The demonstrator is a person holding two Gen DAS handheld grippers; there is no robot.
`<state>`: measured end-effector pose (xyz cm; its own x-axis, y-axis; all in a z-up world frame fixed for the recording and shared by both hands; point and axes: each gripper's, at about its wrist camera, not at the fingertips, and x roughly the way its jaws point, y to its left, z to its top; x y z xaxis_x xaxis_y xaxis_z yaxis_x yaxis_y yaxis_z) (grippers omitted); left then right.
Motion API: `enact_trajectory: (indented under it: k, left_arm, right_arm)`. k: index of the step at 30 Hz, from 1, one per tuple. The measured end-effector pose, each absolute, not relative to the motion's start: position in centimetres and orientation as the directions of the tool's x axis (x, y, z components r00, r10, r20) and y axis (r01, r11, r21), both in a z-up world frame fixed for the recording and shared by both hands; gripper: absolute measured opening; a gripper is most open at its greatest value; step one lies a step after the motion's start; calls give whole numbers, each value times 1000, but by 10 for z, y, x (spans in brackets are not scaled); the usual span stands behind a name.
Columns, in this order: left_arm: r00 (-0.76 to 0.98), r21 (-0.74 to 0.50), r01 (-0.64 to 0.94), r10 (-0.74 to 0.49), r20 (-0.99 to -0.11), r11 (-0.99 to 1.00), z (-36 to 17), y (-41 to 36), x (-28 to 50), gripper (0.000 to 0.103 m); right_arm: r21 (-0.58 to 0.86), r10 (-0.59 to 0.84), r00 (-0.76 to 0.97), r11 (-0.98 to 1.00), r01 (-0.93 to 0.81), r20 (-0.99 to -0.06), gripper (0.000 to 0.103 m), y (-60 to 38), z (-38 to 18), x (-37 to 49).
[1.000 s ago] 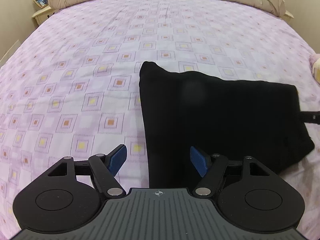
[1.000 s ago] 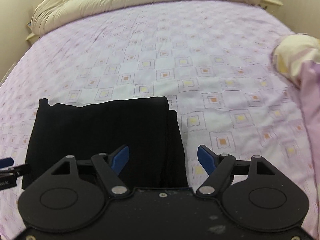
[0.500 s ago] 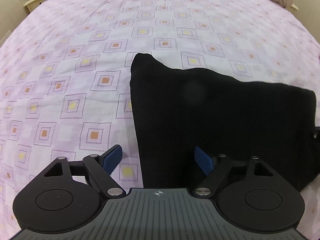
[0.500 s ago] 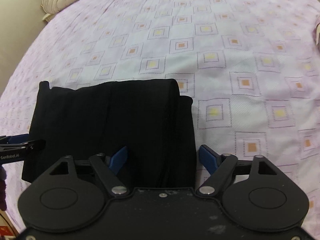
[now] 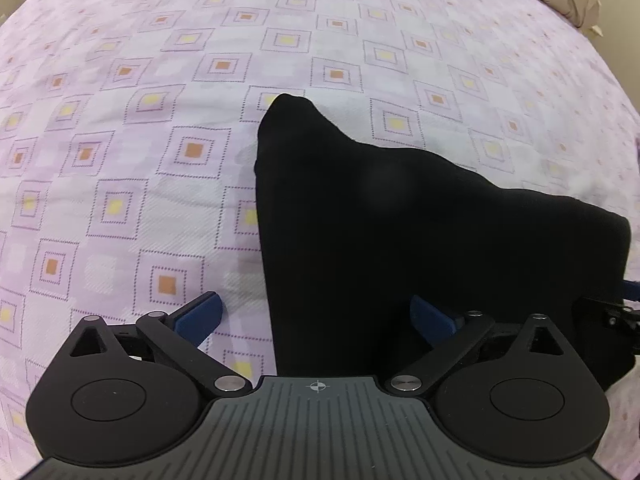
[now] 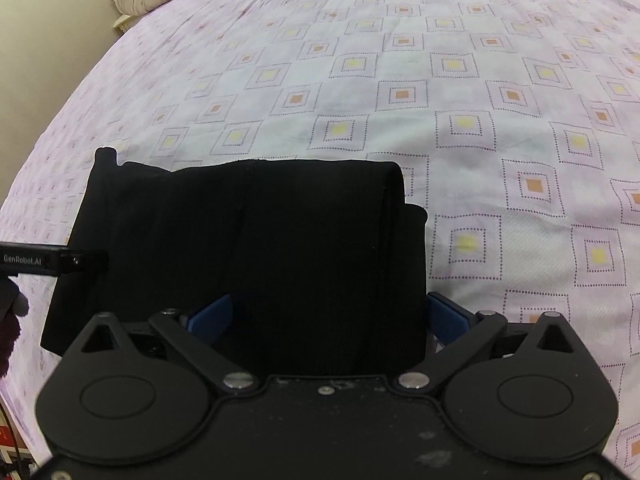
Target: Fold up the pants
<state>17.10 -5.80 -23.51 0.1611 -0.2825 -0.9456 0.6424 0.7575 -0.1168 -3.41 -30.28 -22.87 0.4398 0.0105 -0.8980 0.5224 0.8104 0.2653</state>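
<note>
Lilac checked bedding covers the bed, where the folded black pants lie flat. Both jaws have just been opening and stand spread wide. The left gripper straddles the pants' left edge, the right gripper their right edge; neither grips the cloth.

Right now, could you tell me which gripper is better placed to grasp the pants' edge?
Both are close, but right: the right gripper straddles the pants folded edge squarely. The left gripper spans bedspread and cloth.
</note>
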Motion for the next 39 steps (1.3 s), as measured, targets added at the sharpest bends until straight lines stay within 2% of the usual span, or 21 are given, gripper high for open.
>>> enact_trajectory:
  k: [4, 6, 9, 19, 22, 24, 25, 26, 28, 29, 32, 39]
  left_arm:
    - [154, -115, 654, -280, -948, 748, -234, -64, 170, 98]
    - [145, -122, 658, -284, -948, 743, -233, -70, 169, 87]
    - [142, -114, 657, -272, -952, 745, -230, -78, 168, 77]
    - [178, -63, 660, -238, -955, 749, -225, -88, 157, 64]
    - [188, -56, 666, -240, -952, 744, -222, -88, 154, 53]
    - [218, -20, 665, -220, -951, 746, -219, -88, 151, 31]
    - [231, -12, 664, -220, -948, 747, -218, -87, 149, 27]
    - [239, -12, 660, -225, -945, 751, -217, -86, 149, 22]
    - [255, -16, 650, -237, -937, 760, -211, -82, 145, 18]
    - [264, -12, 649, -239, -934, 761, -208, -81, 143, 16]
    - [297, 11, 654, -244, -923, 757, -199, -81, 134, 15]
    - [330, 18, 645, -257, -909, 764, -186, -70, 131, 14]
  right_arm:
    - [297, 31, 445, 786, 542, -895, 103, -310, -227, -36]
    - [312, 40, 448, 773, 552, -893, 103, -313, -226, -37]
    - [322, 45, 451, 762, 562, -892, 103, -316, -224, -40]
    - [306, 41, 439, 776, 552, -898, 103, -312, -225, -37]
    - [313, 56, 434, 776, 548, -899, 103, -313, -226, -33]
    - [343, 89, 434, 761, 551, -897, 103, -318, -226, -33]
    - [358, 102, 437, 749, 558, -894, 102, -321, -225, -33]
    - [372, 114, 438, 735, 566, -892, 81, -324, -223, -34]
    - [338, 82, 412, 726, 599, -907, 48, -329, -218, -36]
    - [358, 90, 426, 711, 606, -900, 37, -332, -214, -40]
    - [375, 76, 457, 697, 611, -886, 26, -329, -201, -49]
    - [313, -3, 465, 736, 600, -885, 25, -299, -178, -43]
